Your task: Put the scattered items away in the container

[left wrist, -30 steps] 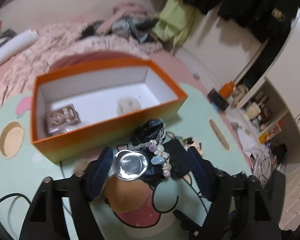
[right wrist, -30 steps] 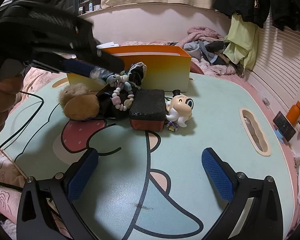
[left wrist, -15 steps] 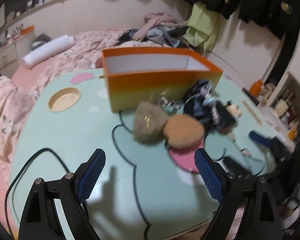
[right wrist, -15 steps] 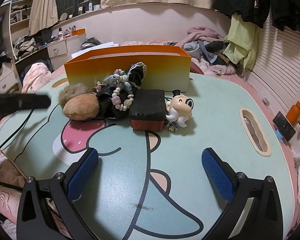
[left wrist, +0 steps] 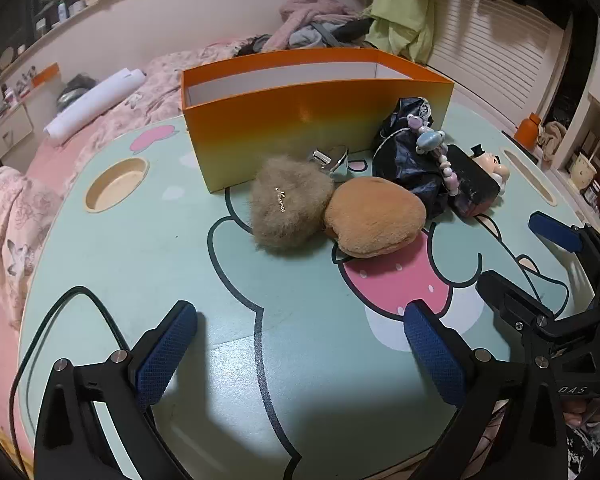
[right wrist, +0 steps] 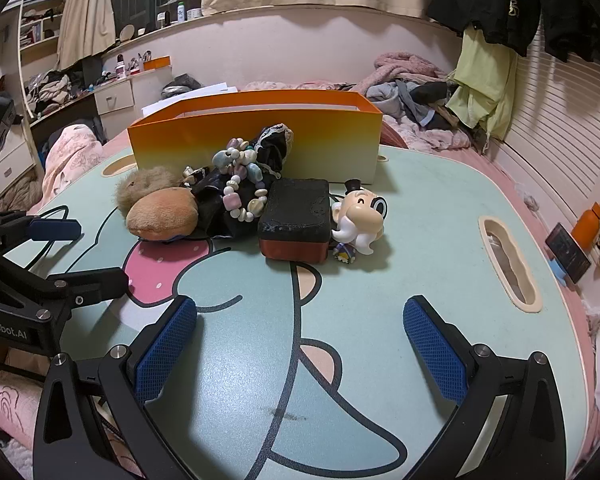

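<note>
The orange box (left wrist: 316, 120) stands open at the table's far side. In front of it lies a pile: a fluffy tan pompom (left wrist: 288, 204), a brown plush (left wrist: 374, 220), a black pouch (left wrist: 408, 160) draped with a bead bracelet (right wrist: 240, 184), a black-and-red case (right wrist: 296, 212) and a top-hatted figurine (right wrist: 360, 216). A shiny metal piece (left wrist: 332, 160) lies against the box. My left gripper (left wrist: 300, 340) hovers short of the pile, its jaws opening with nothing between them. My right gripper (right wrist: 300, 332) is open and empty, also short of the pile.
The table (left wrist: 140, 260) carries a cartoon print, a round cup hole (left wrist: 116, 184) at its left and a long slot (right wrist: 508, 256) at its right. A black cable (left wrist: 80, 300) loops over the near left edge. Bedding and clothes lie behind the box.
The left gripper has drawn back from over the pile to low above the table's near side, with its jaws wider. The round shiny thing between its fingers is gone. The right gripper kept still.
</note>
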